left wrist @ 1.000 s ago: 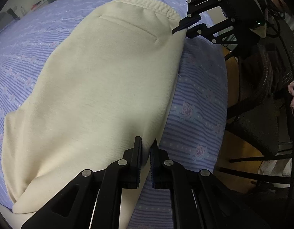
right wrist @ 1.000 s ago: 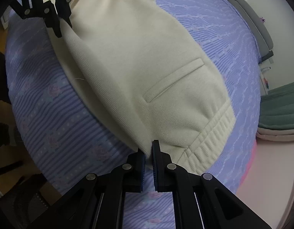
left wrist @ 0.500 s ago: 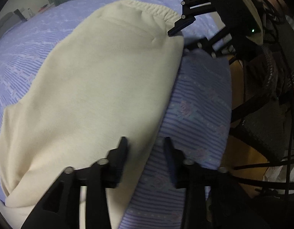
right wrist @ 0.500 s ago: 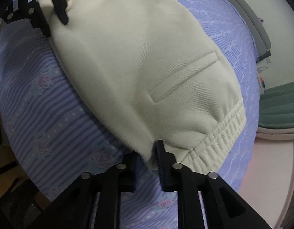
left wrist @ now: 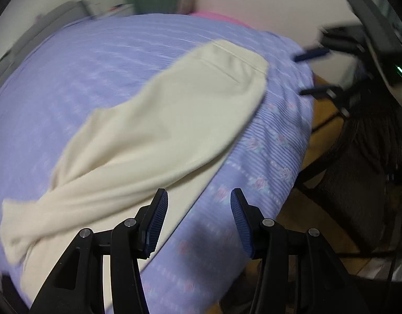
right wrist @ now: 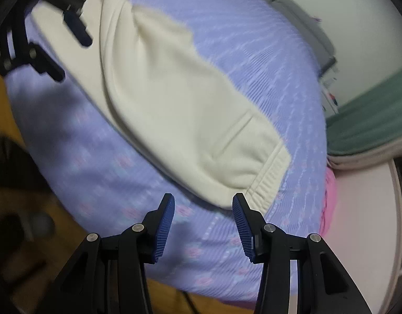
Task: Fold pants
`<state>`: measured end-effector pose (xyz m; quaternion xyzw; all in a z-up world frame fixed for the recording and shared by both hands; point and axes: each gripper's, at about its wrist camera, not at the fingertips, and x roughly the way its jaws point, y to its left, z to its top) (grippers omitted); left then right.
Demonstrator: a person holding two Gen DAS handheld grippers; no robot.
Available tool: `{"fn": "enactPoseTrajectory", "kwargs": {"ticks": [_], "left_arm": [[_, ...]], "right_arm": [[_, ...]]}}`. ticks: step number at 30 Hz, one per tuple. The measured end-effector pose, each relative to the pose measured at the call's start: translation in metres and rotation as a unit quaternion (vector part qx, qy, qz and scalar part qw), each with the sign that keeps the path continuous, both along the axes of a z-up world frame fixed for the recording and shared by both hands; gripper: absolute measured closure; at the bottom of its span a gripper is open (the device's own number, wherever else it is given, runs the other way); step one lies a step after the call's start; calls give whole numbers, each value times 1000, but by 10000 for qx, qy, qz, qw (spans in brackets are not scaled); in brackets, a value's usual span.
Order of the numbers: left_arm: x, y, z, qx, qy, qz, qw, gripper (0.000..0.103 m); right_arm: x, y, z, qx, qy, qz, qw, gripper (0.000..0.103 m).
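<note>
The cream pants [left wrist: 159,130] lie folded lengthwise on a bed [left wrist: 96,60] covered in a lilac striped sheet with small roses, running along the bed's near edge. The waistband [right wrist: 269,180] with its ribbed elastic lies toward the right gripper, a welt pocket just behind it; the leg end sits bunched and twisted near the left gripper. The left gripper [left wrist: 198,219] hangs above the bed edge with its jaws parted, having just been opening, and nothing sits between the blue pads; the fabric lies below and to the left of them, not touched. The right gripper [right wrist: 203,222] likewise stands released, its jaws having just been opening, with only sheet and the corner of the waistband showing beyond the gap and no cloth pinched. Each gripper shows blurred in the other's view, at the far end of the pants. A wooden floor [left wrist: 313,225] and a dark wicker chair [left wrist: 371,162] stand beside the bed; a pink cloth [right wrist: 329,198] peeks out past the waistband end.
</note>
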<state>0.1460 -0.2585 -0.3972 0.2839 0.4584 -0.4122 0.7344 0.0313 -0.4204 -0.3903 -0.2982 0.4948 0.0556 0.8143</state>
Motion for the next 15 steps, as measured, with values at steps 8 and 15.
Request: {"fn": "enactPoseTrajectory", "kwargs": {"ticks": [8, 15], "left_arm": [[47, 119, 56, 176, -403, 1072, 9933, 54], [122, 237, 67, 307, -351, 1769, 9831, 54]], "right_arm": [[35, 85, 53, 1211, -117, 173, 9924, 56], [127, 180, 65, 1908, -130, 762, 9786, 56]]}}
